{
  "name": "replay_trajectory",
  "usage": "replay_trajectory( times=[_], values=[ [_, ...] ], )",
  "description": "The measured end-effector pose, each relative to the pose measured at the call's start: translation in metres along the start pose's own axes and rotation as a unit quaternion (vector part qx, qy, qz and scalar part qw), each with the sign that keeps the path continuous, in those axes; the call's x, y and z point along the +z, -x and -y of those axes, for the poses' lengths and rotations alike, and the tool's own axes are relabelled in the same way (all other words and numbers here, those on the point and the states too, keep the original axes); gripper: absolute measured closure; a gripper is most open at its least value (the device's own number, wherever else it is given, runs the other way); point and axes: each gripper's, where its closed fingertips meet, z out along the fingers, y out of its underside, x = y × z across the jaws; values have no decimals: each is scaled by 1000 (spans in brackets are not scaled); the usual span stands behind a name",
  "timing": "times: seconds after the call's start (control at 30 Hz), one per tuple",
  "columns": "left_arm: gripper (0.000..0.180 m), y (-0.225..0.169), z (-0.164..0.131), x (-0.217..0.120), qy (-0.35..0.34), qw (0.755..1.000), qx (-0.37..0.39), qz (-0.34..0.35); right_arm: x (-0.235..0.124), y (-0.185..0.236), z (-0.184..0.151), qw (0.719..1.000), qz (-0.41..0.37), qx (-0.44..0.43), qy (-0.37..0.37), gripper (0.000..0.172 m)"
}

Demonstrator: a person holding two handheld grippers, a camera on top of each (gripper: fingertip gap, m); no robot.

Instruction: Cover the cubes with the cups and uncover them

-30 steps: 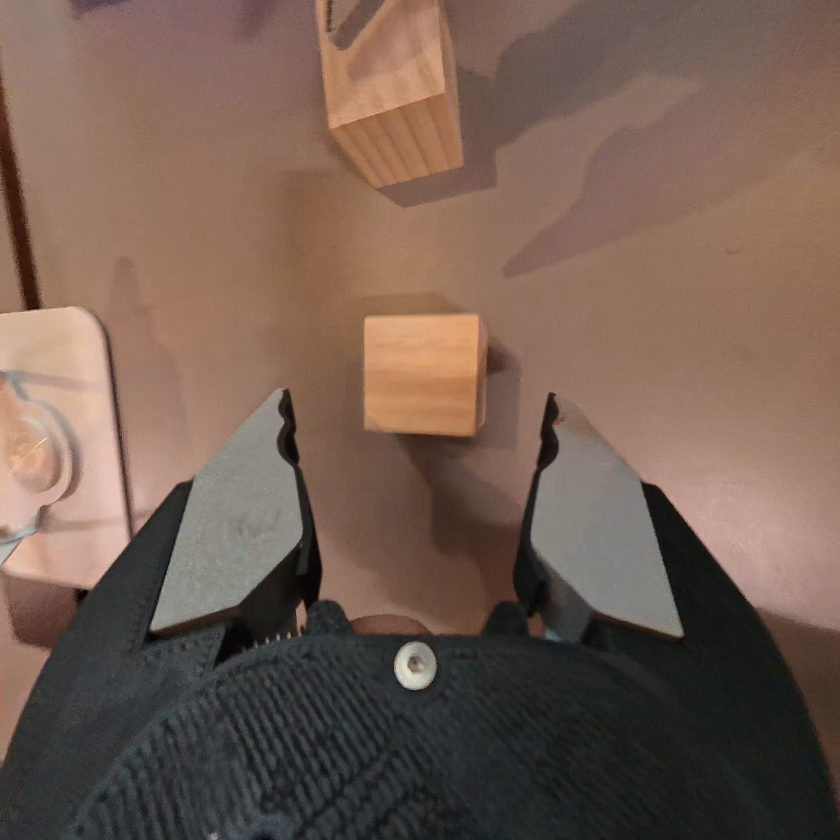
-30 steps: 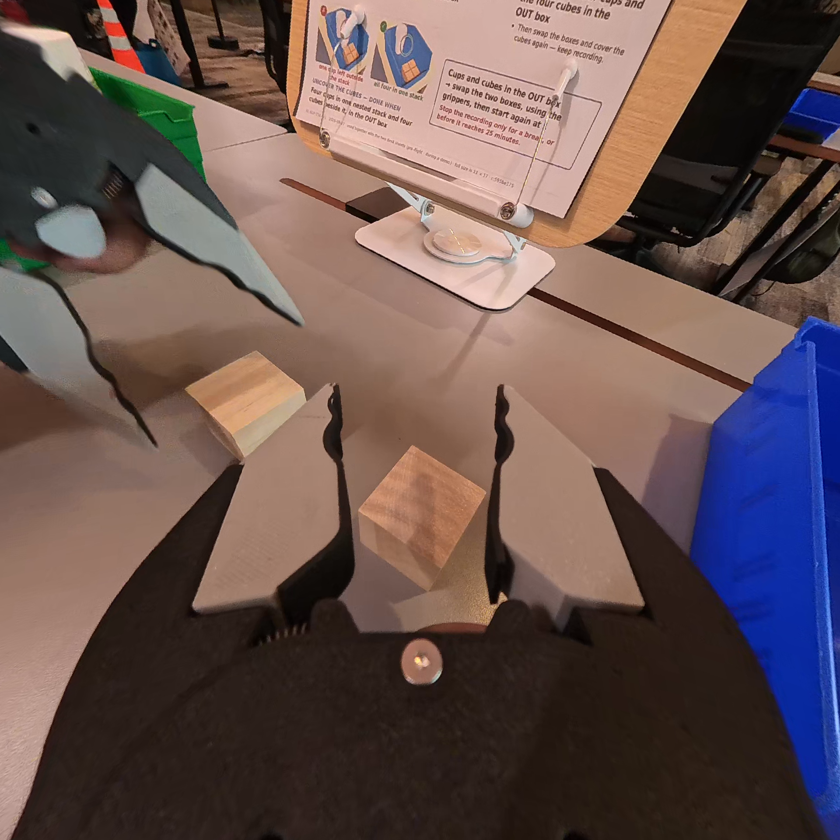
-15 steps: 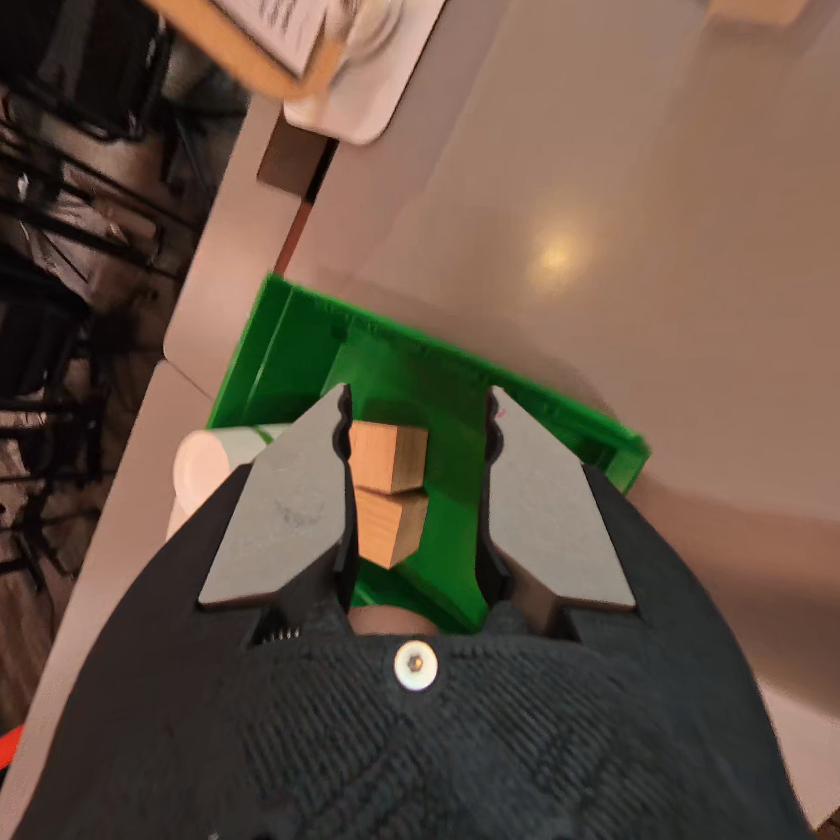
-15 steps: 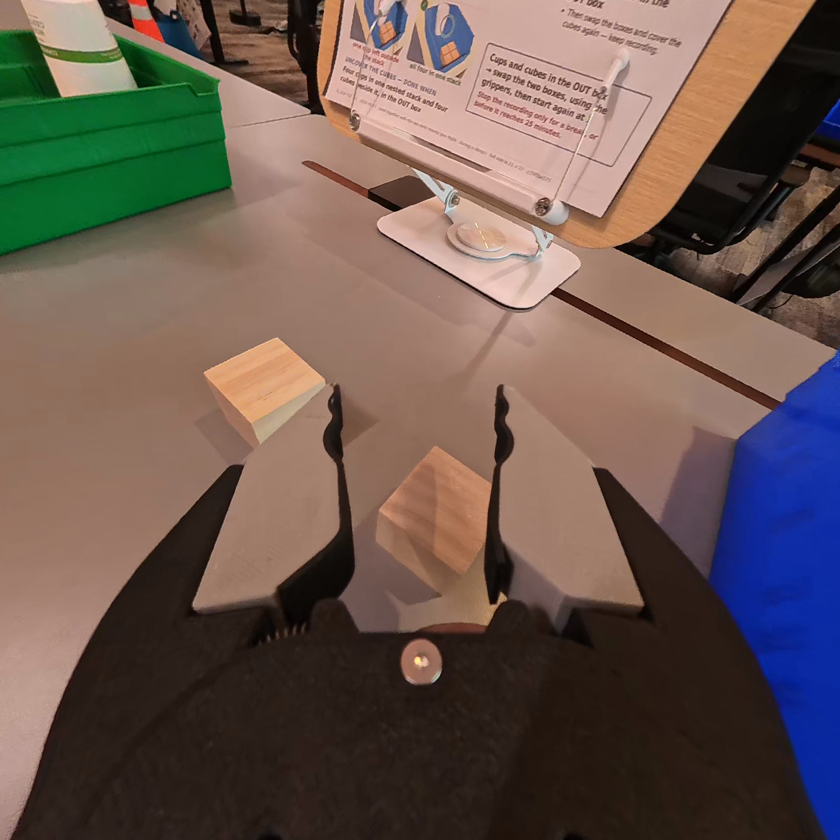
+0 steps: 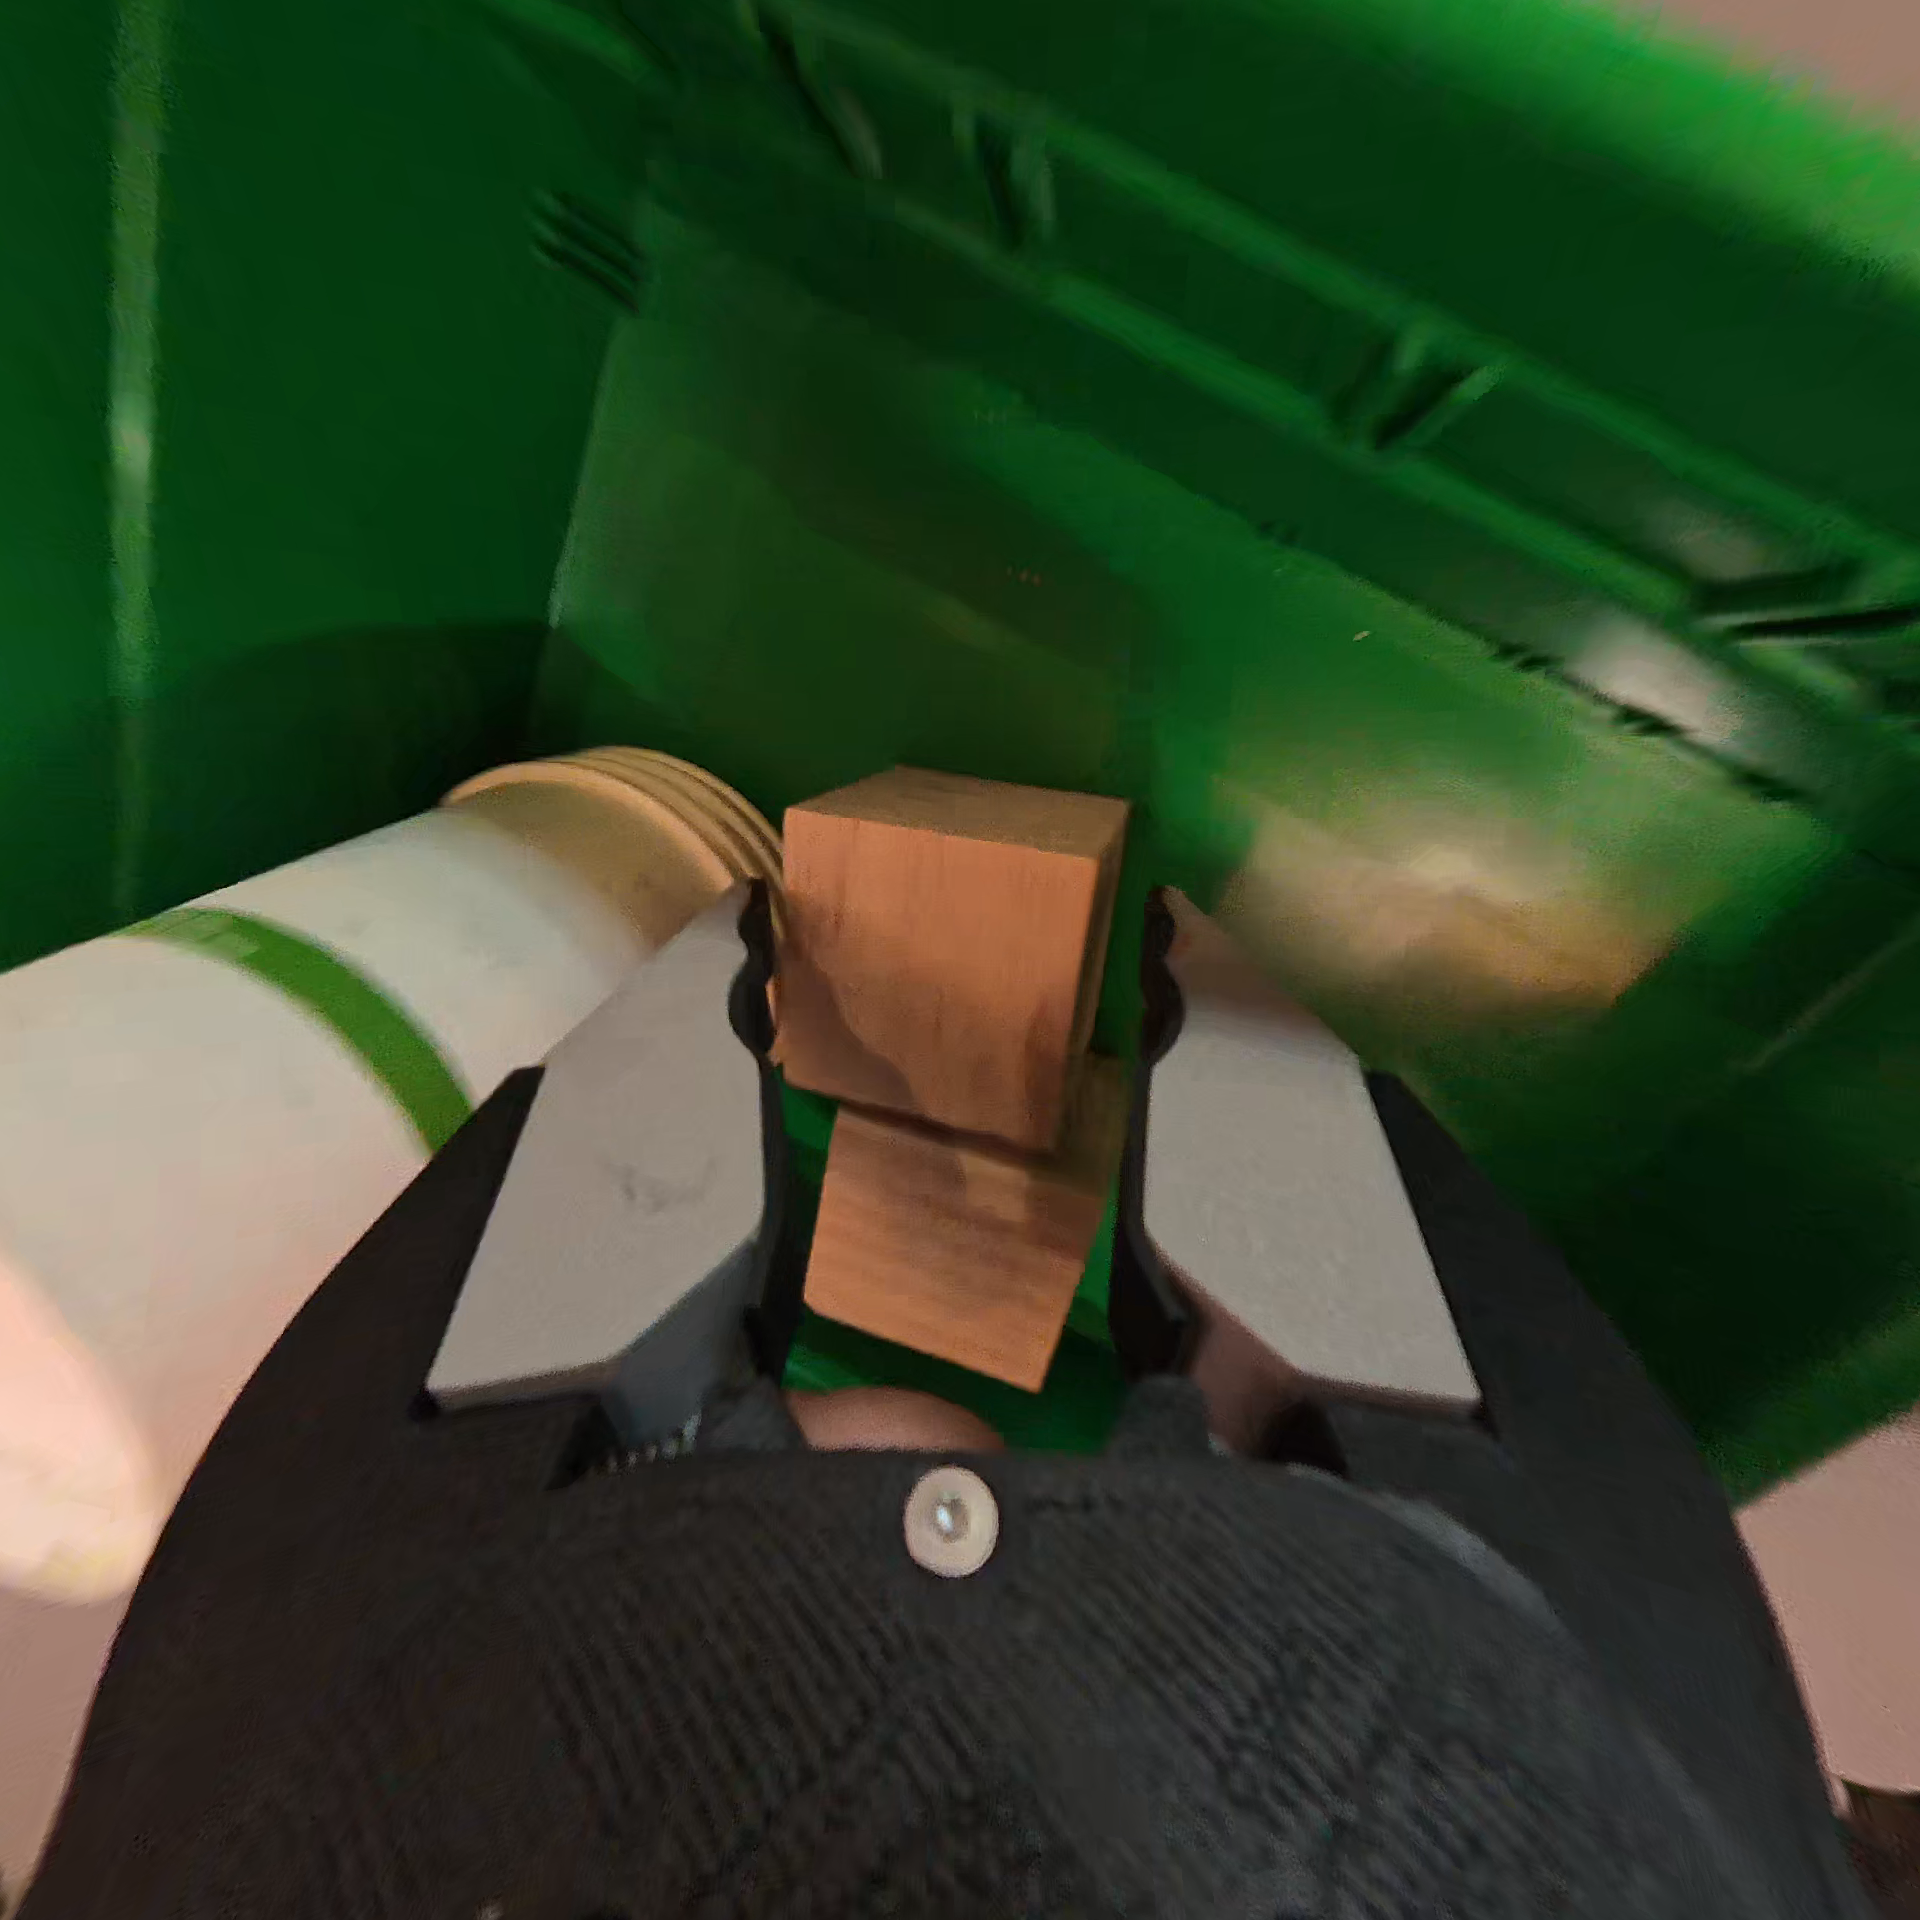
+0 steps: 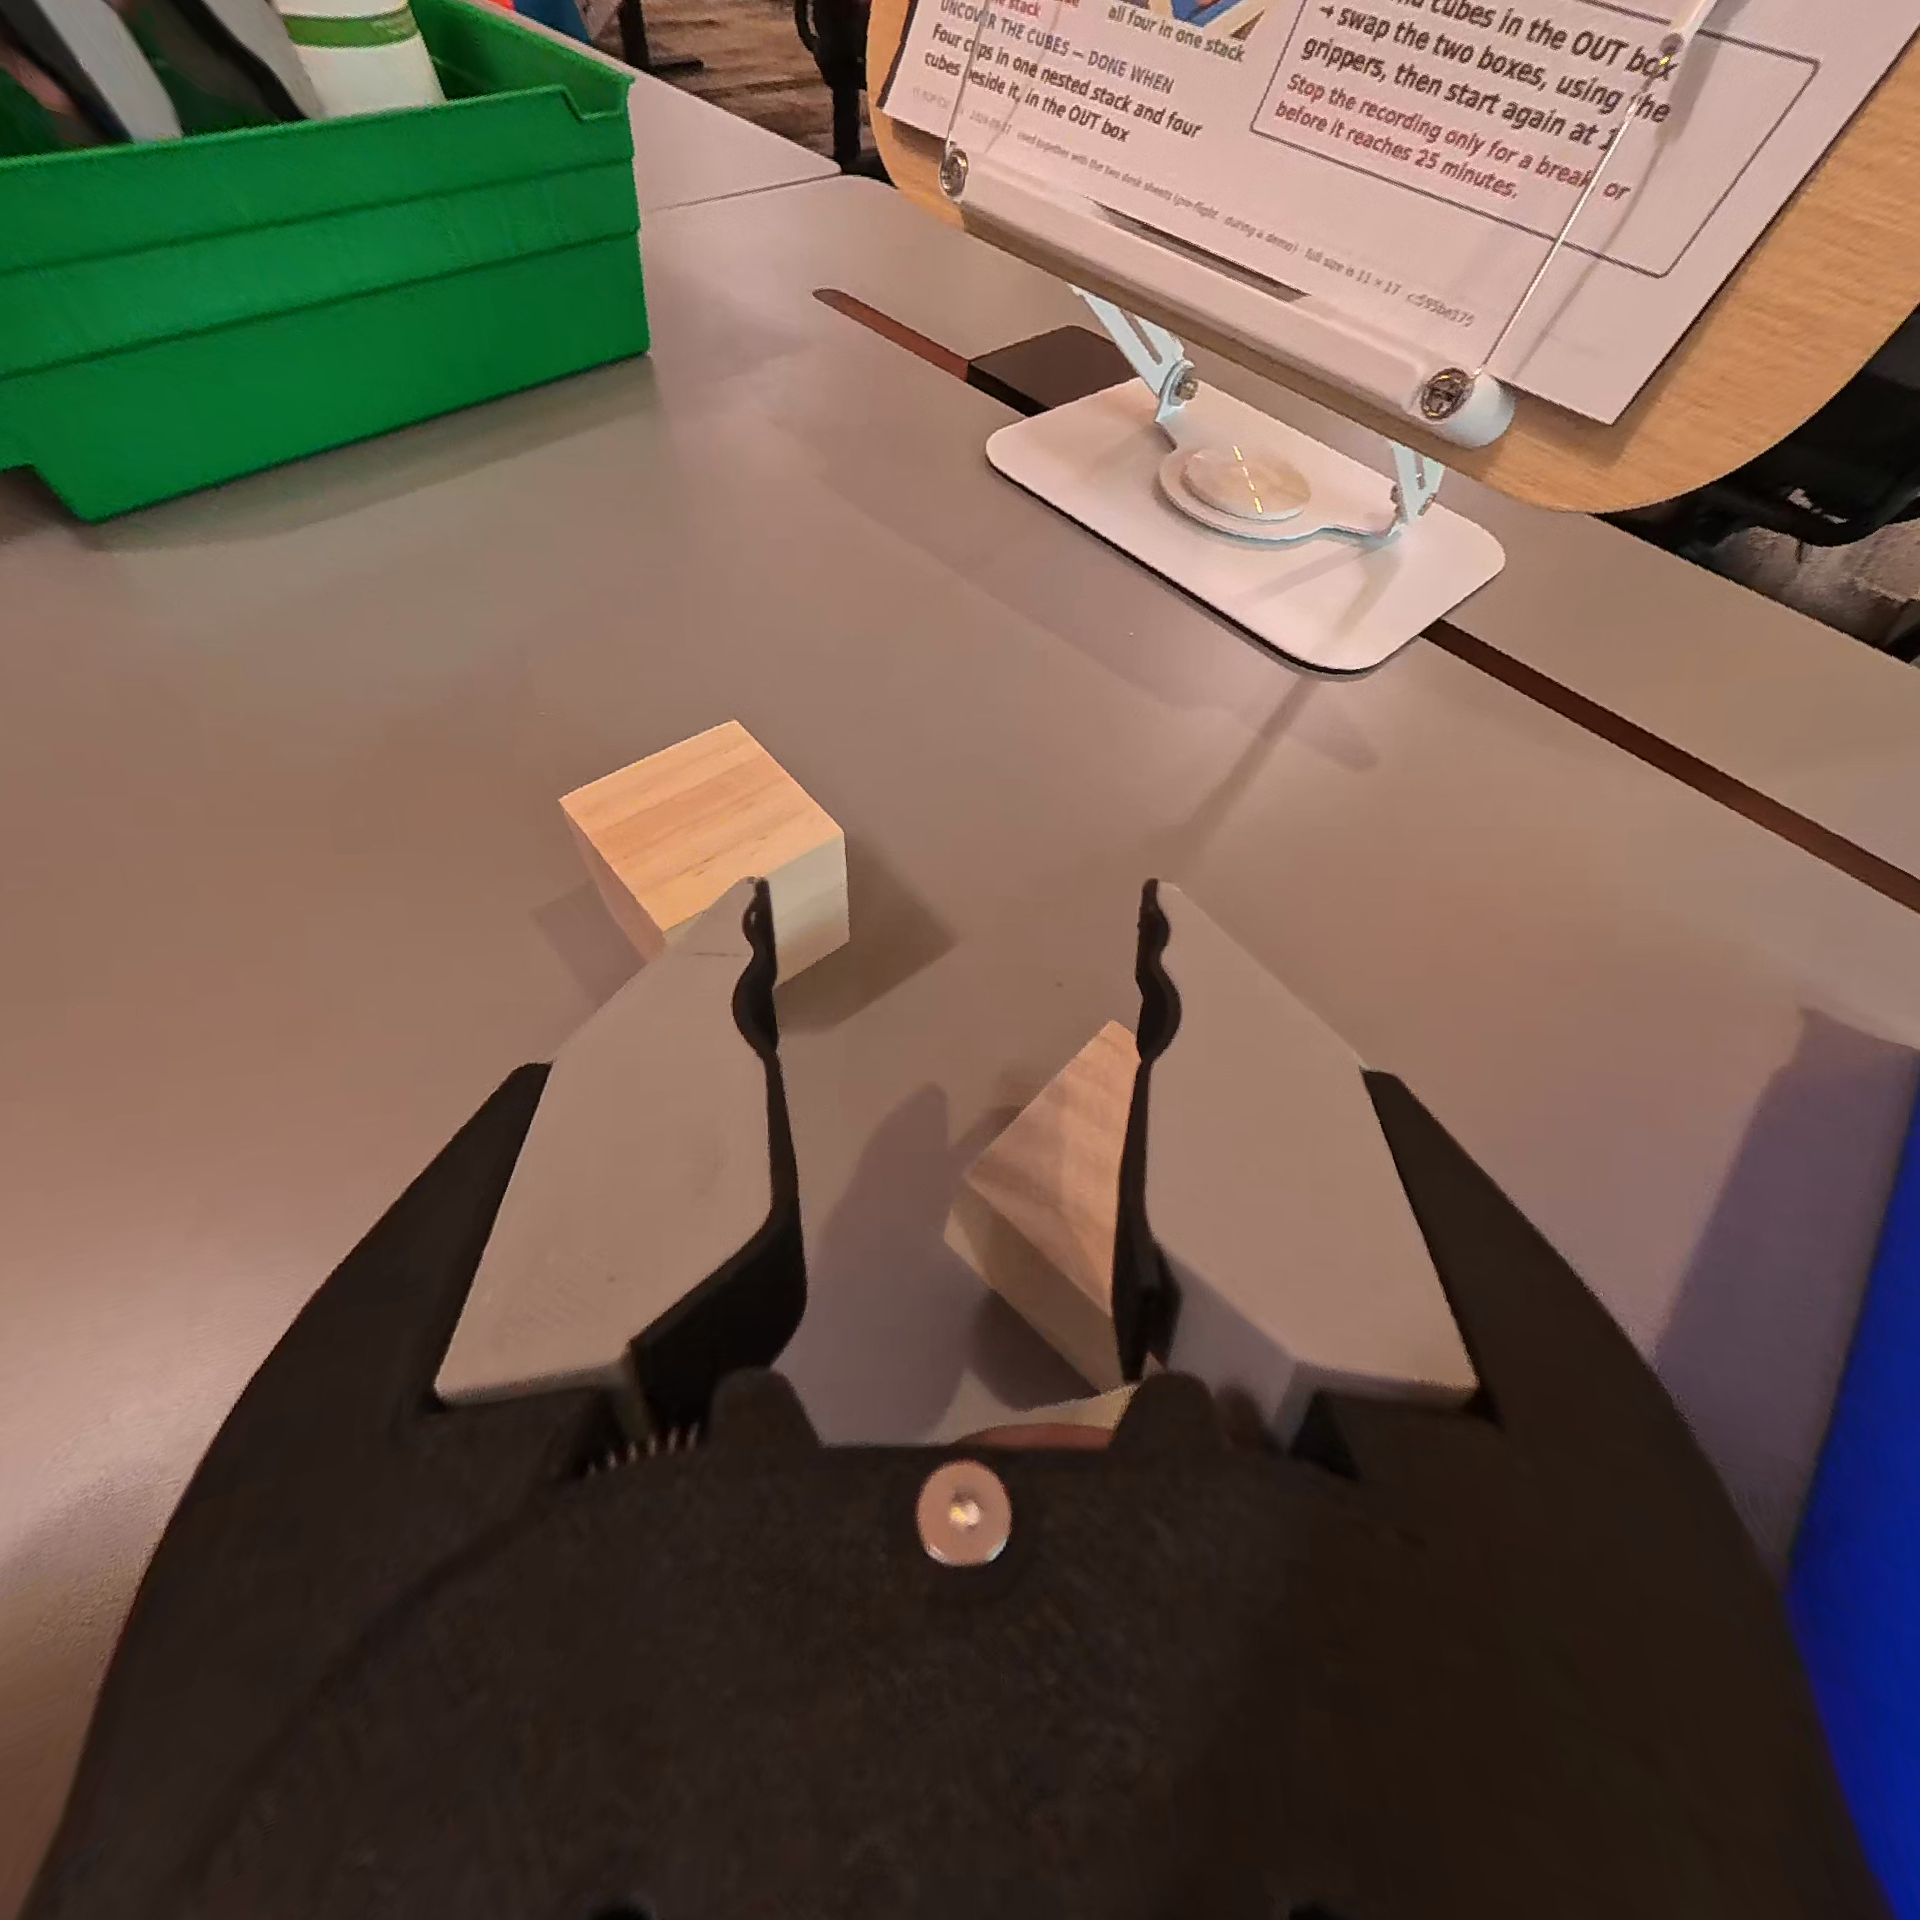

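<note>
In the left wrist view my left gripper (image 5: pixel 956 899) reaches into the green bin (image 5: pixel 1039 416). Two wooden cubes lie between its fingers: an upper cube (image 5: pixel 935 956) and a lower cube (image 5: pixel 945 1257). The left pad is at the upper cube's side, and a strip of green shows between that cube and the right pad, so the gripper is open. A nested stack of white cups (image 5: pixel 312 1039) with a green band lies on its side to the left. My right gripper (image 6: pixel 951 894) is open above the table. One cube (image 6: pixel 1060 1174) rests on the table by its right finger, and another cube (image 6: pixel 696 821) sits beyond its left fingertip.
The green bin (image 6: pixel 312 291) stands at the far left of the table, with the cup stack (image 6: pixel 358 52) showing in it. A sheet on a white stand (image 6: pixel 1247 520) is at the back. A blue bin (image 6: pixel 1860 1455) is at the right edge.
My left gripper left the cube on the table, swung over to the green bin and went down into it, its jaws narrower. My right gripper shifted, so its cube now sits by the right finger.
</note>
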Motion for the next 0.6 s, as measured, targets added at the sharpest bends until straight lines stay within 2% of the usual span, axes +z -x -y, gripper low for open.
replay_trajectory(
  times=[0.03,0.07,0.13,0.2,0.27,0.4,0.47,0.53,0.6],
  values=[
    [111,0,-7,12,24,1000,3,-5,0,1,0,1000,2,0,0,104],
    [113,0,-4,15,16,1000,8,-4,0,1,0,1000,2,-3,0,104],
    [119,-6,1,10,12,1000,17,-23,-1,1,0,1000,0,-7,1,104],
    [120,-8,-6,-5,45,998,46,-15,-2,3,1,1000,3,-8,1,104],
    [119,-6,2,-34,36,996,73,21,-4,6,5,1000,7,-10,-5,104],
    [119,-16,53,-113,-49,990,102,82,-7,11,11,1000,7,-20,-18,105],
    [119,-42,91,-139,-94,984,129,80,-9,11,14,1000,8,-19,-23,105],
    [119,-72,126,-147,-115,977,162,80,-11,10,16,999,6,-19,-31,105],
    [119,-105,157,-138,-128,973,183,58,-14,7,19,999,-1,-19,-38,106]
  ],
)
